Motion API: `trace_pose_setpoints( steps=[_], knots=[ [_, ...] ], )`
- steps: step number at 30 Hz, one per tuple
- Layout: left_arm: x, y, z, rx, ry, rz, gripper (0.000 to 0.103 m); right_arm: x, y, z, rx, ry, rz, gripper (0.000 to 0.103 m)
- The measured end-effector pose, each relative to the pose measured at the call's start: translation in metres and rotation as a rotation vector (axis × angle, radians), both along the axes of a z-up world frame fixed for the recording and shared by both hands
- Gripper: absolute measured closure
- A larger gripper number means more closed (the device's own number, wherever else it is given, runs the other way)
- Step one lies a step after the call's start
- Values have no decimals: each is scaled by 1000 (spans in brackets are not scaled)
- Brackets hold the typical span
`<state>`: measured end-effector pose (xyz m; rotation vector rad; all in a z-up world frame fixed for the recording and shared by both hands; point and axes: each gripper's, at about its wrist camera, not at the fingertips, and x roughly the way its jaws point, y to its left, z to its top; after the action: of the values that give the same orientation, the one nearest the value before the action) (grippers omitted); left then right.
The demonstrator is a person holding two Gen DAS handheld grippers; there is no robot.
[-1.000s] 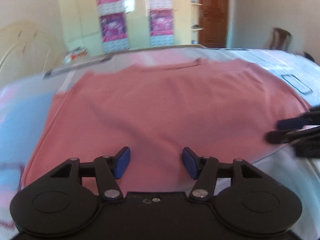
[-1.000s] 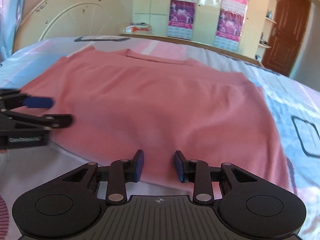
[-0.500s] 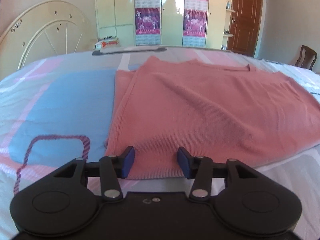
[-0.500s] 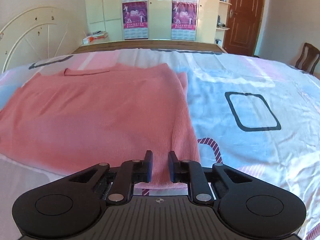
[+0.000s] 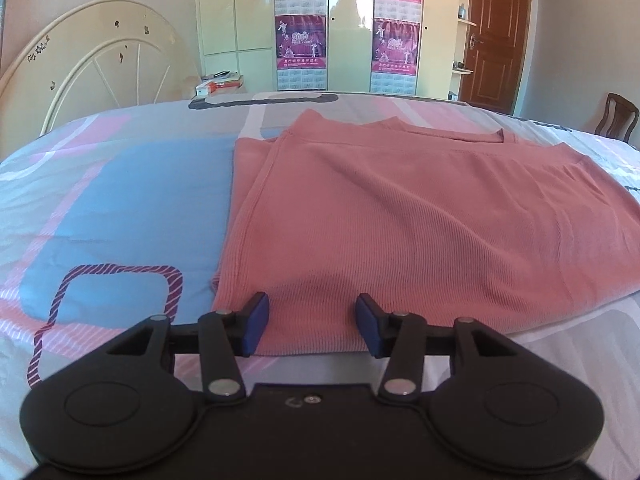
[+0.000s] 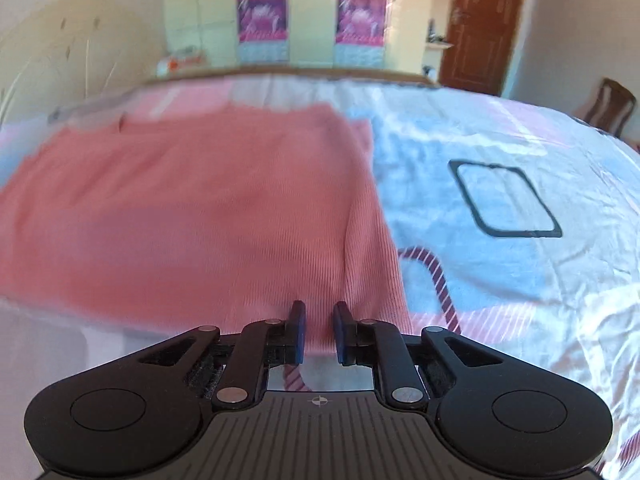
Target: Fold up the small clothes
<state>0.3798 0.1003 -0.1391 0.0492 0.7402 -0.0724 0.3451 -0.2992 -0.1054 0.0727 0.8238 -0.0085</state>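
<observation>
While the pink garment (image 5: 400, 216) lies spread flat on the patterned bedsheet (image 5: 112, 208), both grippers sit at its near hem, one at each near corner.

Left gripper (image 5: 312, 322): jaws wide apart, blue pads (image 5: 256, 322) straddling the hem just beside the garment's near-left corner; cloth lies between the pads but neither pad presses on it, nothing held.

Right gripper (image 6: 319, 332): jaws drawn in to a narrow gap, a fold of the garment's near-right corner standing between the pads (image 6: 298, 332); gap still visible on both sides of the cloth, so not clamped (view is motion-blurred, contact at the pad faces cannot be told for certain).

Garment, seen from the left wrist: left side folded inward, giving a doubled edge along its left margin; neckline at the far edge. Seen from the right wrist (image 6: 200, 216): right margin likewise doubled.

Beyond the garment's far edge: cream headboard (image 5: 100, 68), wardrobe with purple posters (image 5: 300, 24), brown door (image 5: 496, 32), wooden chair (image 5: 616, 116) to the far right
</observation>
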Motion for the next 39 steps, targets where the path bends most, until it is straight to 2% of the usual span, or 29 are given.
trace_pose_setpoints(
  steps=[2,3,16,21,26,31,33,35,37,39],
  knots=[
    [0,0,0,0,0,0,56,-1,2,0,3,-3,-4,89],
    [0,0,0,-1,0,0,56,3,4,-7,-9,48,-2,89],
    [-3,12,-3,-41,-16,-12,53,3,9,-7,-41,54,7,89],
    [-9,30,-3,-99,-25,-7,55,12,3,-13,-44,65,12,89],
    [-3,37,0,-161,7,7,55,13,6,-13,-60,68,5,89],
    [-13,37,11,-183,36,46,56,13,7,-6,-55,75,-19,88],
    [-27,42,17,-251,16,65,58,3,9,7,0,12,-3,89],
    [-38,47,14,-337,36,77,60,-5,16,18,35,-32,29,89],
    [-42,57,2,-484,84,123,72,-7,27,25,48,-48,60,89],
    [-45,68,-15,-655,112,194,74,-7,40,32,74,-63,90,89]
  ],
)
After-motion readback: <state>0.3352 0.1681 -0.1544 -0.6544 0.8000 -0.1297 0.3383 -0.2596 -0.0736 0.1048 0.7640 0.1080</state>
